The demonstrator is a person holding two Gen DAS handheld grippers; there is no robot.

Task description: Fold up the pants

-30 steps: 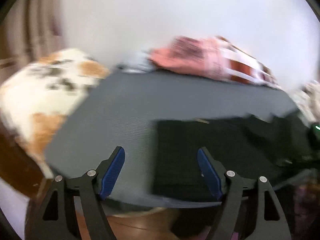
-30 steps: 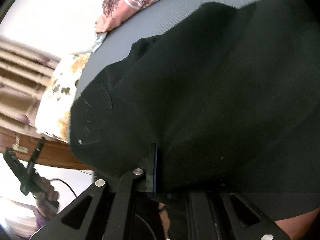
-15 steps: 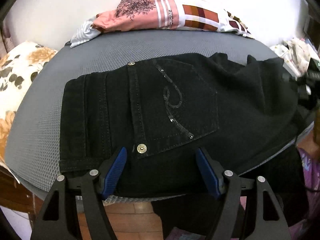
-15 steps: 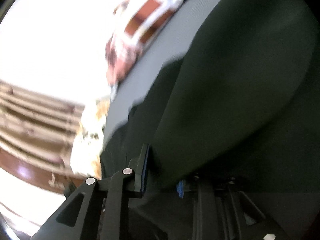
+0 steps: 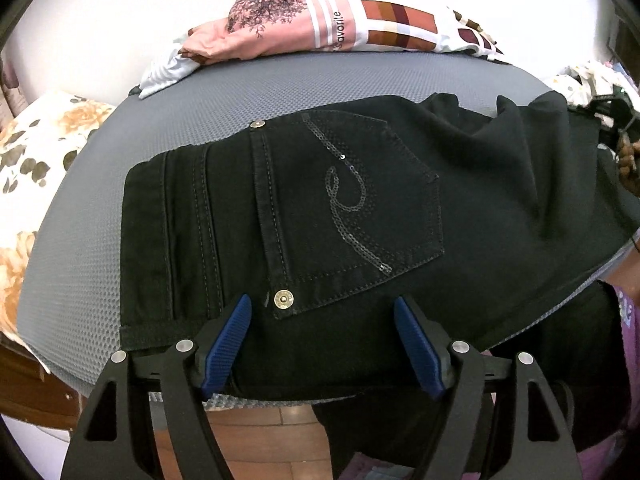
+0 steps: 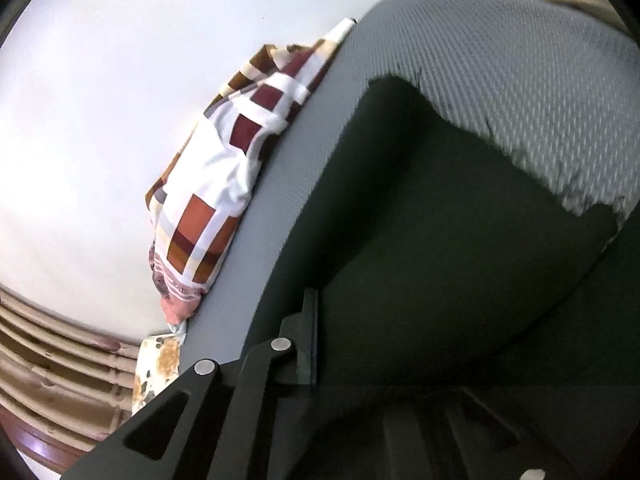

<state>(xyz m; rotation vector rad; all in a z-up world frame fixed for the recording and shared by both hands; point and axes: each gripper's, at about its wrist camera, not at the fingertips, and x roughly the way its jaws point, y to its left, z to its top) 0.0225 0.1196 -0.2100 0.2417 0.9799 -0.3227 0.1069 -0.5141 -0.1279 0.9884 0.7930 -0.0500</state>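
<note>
- Your black denim pants (image 5: 340,208) lie flat on the grey mesh-textured worktop (image 5: 72,256), waistband to your left, legs running off to the right.
- Behind the pants, along the worktop's far edge, sits a pile of pink and checked folded clothes (image 5: 332,26).
- Left of the worktop lies a white floral-print cushion (image 5: 28,160).
- Your left gripper (image 5: 322,344) hovers at the pants' near edge.
- Your right gripper (image 6: 316,340) sits at the pants' fabric, on their right part.
</note>
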